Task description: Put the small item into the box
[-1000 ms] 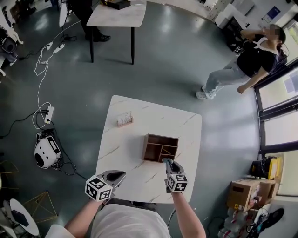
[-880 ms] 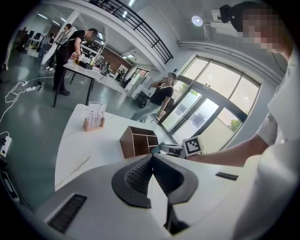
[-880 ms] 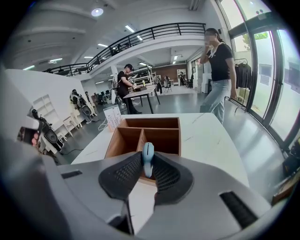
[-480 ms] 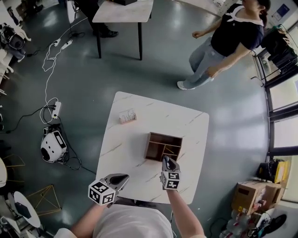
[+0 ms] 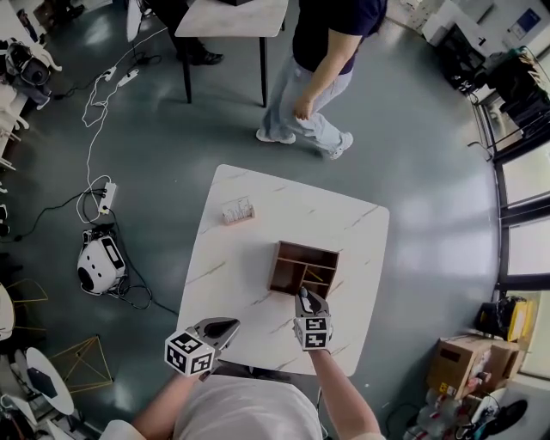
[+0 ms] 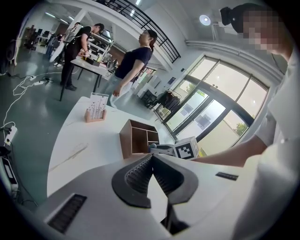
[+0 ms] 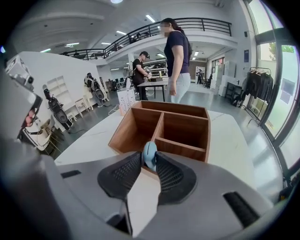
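A brown wooden box (image 5: 302, 250) with several compartments stands on the white marble table (image 5: 344, 228). My right gripper (image 5: 302, 296) is at the box's near edge. Between its pads sits a small light-blue item (image 7: 150, 154), just over the near rim of the box (image 7: 171, 108); the jaws are opening while the pads still touch it. My left gripper (image 5: 227, 326) hovers at the table's near edge, left of the box (image 6: 132, 140), shut and empty (image 6: 151, 157).
A small rack of white tubes (image 5: 238, 210) stands at the table's far left. A person (image 5: 320, 60) walks across the floor just beyond the table. Another table (image 5: 232, 17) stands farther back. Cables and a white device (image 5: 100, 265) lie on the floor to the left.
The person has walked from the far right to the middle, just beyond the table. My right gripper has stayed at the box's near edge with the blue item. The left has barely moved.
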`<state>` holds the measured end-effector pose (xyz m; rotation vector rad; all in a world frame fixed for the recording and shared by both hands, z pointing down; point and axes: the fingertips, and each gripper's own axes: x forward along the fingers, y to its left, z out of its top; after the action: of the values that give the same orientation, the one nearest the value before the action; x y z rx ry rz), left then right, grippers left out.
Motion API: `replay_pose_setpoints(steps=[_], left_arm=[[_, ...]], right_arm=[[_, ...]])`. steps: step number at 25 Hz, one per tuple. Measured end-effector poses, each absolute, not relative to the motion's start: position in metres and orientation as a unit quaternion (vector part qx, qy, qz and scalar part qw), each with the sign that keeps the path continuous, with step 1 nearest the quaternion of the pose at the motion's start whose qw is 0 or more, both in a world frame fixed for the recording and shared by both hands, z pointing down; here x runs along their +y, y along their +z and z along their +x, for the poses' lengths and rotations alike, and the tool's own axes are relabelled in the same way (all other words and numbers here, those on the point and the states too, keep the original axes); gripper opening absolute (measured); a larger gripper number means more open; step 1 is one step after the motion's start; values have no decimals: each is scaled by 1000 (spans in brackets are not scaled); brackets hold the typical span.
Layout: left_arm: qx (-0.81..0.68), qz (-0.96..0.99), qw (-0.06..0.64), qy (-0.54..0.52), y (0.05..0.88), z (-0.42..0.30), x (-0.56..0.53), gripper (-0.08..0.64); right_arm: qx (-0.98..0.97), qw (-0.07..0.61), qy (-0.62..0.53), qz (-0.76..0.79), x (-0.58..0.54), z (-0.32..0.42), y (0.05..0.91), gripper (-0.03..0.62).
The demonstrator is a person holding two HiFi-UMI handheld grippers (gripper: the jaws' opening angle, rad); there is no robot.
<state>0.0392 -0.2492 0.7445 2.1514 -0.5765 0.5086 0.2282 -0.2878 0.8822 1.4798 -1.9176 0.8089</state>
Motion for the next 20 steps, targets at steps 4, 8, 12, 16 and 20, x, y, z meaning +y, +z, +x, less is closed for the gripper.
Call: replay_pose_setpoints(steps=[4,8,12,16,20], left_arm=[[-231,857,414,200,743,40,-249,14],[-231,857,416,200,745,38,-246,14],[-229,856,417,202,746,35,-243,14],[-228,858,415,198,745,34,-243,14],[-223,864,409,194,740,33,-241,14]], right_arm=[[-725,303,294,544,-283,226,881,120],[-723,312,286,546,-282,229,879,129],[-721,317,282,547,-280,231,876,132],[-720,317,277,552,-276,233,869,133],[-719,312,270,559,-270,235,856,132]])
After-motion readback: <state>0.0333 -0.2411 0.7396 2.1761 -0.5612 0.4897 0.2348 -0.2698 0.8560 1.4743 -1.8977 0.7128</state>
